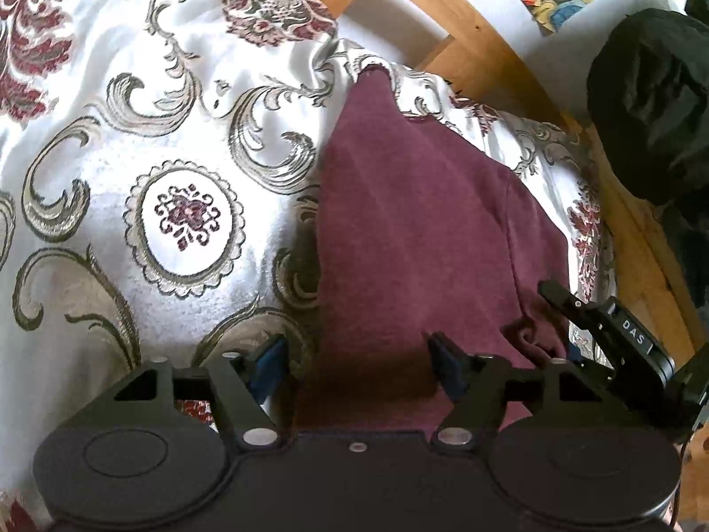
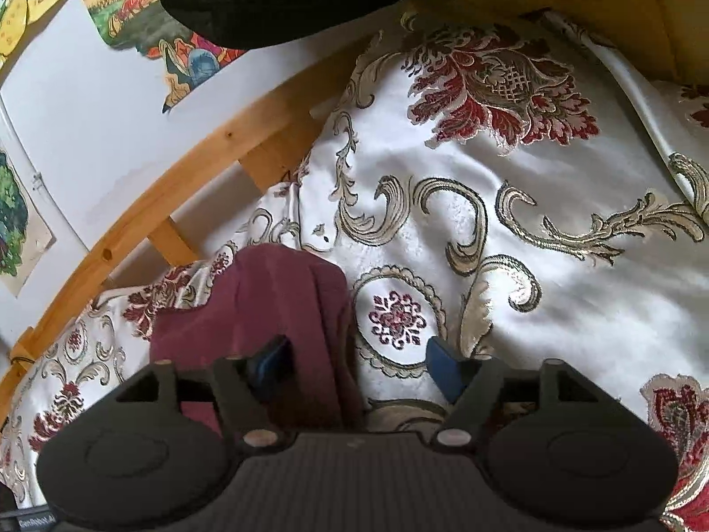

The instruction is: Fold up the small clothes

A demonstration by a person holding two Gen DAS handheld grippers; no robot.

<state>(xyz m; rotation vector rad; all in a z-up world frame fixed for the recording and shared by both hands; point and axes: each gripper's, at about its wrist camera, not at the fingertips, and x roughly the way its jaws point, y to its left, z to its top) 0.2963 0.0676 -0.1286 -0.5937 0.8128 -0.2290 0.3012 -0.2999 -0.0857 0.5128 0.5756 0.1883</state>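
Maroon garment (image 1: 425, 230) lies seemingly folded on bedspread (image 1: 133, 204); both grippers' fingers (image 1: 447, 363) wide.

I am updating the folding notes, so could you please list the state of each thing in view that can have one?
Maroon garment: lying on the bedspread, folded into a narrow strip, not gripped.
Left gripper: open, fingers either side of the garment's near end.
Right gripper: open, garment's edge between its fingers, not pinched.
Bedspread: spread out, creased.
Black cloth: bunched beside the bed rail.
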